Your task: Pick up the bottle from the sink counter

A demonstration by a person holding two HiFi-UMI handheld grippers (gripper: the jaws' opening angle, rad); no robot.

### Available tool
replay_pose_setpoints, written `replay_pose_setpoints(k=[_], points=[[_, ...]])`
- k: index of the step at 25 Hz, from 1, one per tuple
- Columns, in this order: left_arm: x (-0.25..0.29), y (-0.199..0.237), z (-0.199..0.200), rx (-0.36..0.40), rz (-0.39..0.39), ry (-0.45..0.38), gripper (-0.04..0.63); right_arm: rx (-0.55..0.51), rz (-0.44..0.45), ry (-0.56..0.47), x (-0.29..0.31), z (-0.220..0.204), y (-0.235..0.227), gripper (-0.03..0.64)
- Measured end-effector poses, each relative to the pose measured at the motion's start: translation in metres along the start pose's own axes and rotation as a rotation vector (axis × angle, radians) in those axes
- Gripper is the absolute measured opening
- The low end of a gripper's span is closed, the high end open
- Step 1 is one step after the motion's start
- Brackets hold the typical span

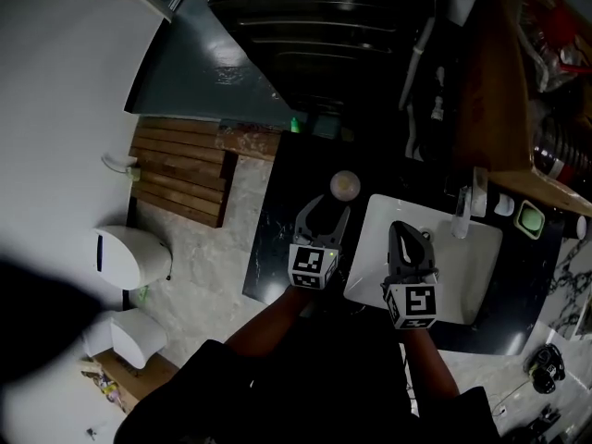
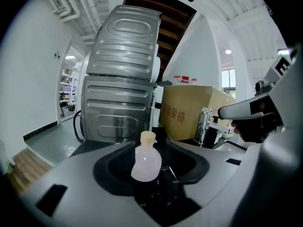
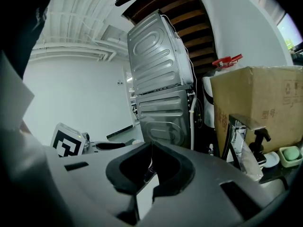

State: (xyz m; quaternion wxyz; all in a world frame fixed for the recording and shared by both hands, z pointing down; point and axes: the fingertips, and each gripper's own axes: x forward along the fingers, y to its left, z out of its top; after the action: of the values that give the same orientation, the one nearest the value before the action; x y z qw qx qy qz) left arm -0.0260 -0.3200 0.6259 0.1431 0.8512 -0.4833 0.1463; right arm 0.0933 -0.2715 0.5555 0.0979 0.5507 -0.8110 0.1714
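We're on the approach: left tongs [image 1: 326, 213] open, just short of the small pale-pink plastic bottle [image 2: 146, 161] on the black worktop [image 1: 276, 243]; right tongs [image 3: 150, 151] closed, empty. Next, we advance and squeeze.

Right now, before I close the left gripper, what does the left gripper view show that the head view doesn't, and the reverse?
Only the left gripper view: the bottle side-on, upright, with a round pale pink body, narrow neck and cream cap, framed by the open jaws. Only the head view: the bottle stands just beyond the left gripper tips, apart from them, and the shut right gripper hangs over the white sink. Both: the bottle standing on the dark counter.
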Motion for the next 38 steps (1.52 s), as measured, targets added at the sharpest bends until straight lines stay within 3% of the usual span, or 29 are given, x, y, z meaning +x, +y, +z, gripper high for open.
replay_pose_setpoints(k=[5, 12, 15, 19, 27, 33, 38], points=[[0.014, 0.001, -0.014, 0.001, 0.012, 0.066, 0.265, 0.017, -0.003, 0.003, -0.004, 0.001, -0.001, 0.04], [0.04, 0.001, -0.025, 0.01, 0.008, 0.099, 0.325, 0.034, -0.002, 0.024, -0.007, -0.011, -0.001, 0.04], [0.049, 0.006, -0.029, 0.001, 0.031, 0.122, 0.343, 0.075, -0.043, 0.011, -0.008, -0.006, -0.013, 0.04], [0.058, 0.007, -0.033, 0.017, 0.029, 0.147, 0.356, 0.105, -0.084, 0.001, -0.01, -0.003, -0.027, 0.04], [0.073, 0.012, -0.045, 0.003, 0.02, 0.195, 0.379, 0.076, -0.07, 0.005, -0.008, -0.006, -0.037, 0.04], [0.077, 0.013, -0.048, 0.033, 0.038, 0.235, 0.38, 0.091, -0.073, 0.035, -0.004, -0.017, -0.041, 0.04], [0.081, 0.013, -0.044, 0.041, 0.049, 0.226, 0.382, 0.091, -0.08, 0.039, -0.003, -0.018, -0.045, 0.04]])
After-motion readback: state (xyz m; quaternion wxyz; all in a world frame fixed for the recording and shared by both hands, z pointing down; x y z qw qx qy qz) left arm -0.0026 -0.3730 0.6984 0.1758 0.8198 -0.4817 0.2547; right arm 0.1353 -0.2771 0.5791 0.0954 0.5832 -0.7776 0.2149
